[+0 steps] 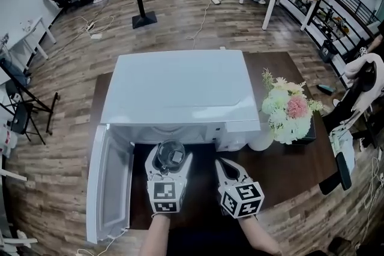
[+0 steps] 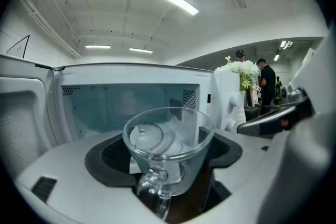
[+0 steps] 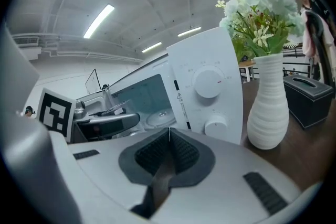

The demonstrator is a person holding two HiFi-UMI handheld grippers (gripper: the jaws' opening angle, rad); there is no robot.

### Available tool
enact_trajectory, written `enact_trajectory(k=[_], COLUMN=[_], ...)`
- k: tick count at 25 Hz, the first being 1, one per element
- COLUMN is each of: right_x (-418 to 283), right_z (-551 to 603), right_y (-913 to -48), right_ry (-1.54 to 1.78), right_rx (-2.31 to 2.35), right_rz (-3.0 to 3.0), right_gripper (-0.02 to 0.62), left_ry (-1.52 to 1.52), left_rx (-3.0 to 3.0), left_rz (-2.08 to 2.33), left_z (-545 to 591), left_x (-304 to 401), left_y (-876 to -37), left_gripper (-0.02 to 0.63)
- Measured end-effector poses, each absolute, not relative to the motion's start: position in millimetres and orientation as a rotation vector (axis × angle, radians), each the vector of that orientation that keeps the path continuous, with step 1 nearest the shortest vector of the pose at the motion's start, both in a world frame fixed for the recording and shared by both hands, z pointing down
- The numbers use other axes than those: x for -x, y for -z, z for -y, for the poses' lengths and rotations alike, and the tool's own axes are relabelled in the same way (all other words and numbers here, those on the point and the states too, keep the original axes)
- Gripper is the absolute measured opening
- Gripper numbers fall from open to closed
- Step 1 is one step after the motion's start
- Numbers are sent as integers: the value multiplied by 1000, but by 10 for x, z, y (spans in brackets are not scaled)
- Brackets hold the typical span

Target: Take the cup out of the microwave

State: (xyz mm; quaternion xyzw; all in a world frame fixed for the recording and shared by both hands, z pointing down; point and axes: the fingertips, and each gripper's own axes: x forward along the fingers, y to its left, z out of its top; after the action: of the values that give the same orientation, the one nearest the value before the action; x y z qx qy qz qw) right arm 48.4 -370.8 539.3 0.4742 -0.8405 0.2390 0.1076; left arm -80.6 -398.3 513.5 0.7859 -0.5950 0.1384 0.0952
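A clear glass cup with a handle sits between the black pads of my left gripper, which is shut on it. In the head view the cup hangs just in front of the open white microwave, outside its cavity. The handle points back toward the camera. My right gripper is to the right of the left one, shut with its pads meeting and nothing held. It faces the microwave's control panel.
The microwave door hangs open to the left of my left gripper. A white vase of flowers stands on the dark table right of the microwave, with a dark box behind it. People stand far off in the room.
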Motion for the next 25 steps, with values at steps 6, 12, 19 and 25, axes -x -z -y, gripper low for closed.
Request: enact_trajectory(k=[6, 12, 19, 25], right_x=[-495, -553, -684, -698], right_z=[3624, 3486, 3304, 3123], right_y=[-5319, -5187, -5008, -4964], right_ry=[-630, -604, -489, -491], right_rx=[-1426, -1464, -1504, -1513], right_rz=[2467, 2484, 2484, 2473], right_gripper=[-6, -6, -6, -6], left_ry=[-383, -372, -338, -343], left_rx=[-2336, -2334, -2288, -2275], left_rz=[1739, 1719, 1741, 1757], left_z=[3686, 3389, 3066, 2938], left_x=[831, 881, 999, 1079], left_y=[-5092, -5043, -4965, -4962], left_gripper=[394, 394, 394, 394])
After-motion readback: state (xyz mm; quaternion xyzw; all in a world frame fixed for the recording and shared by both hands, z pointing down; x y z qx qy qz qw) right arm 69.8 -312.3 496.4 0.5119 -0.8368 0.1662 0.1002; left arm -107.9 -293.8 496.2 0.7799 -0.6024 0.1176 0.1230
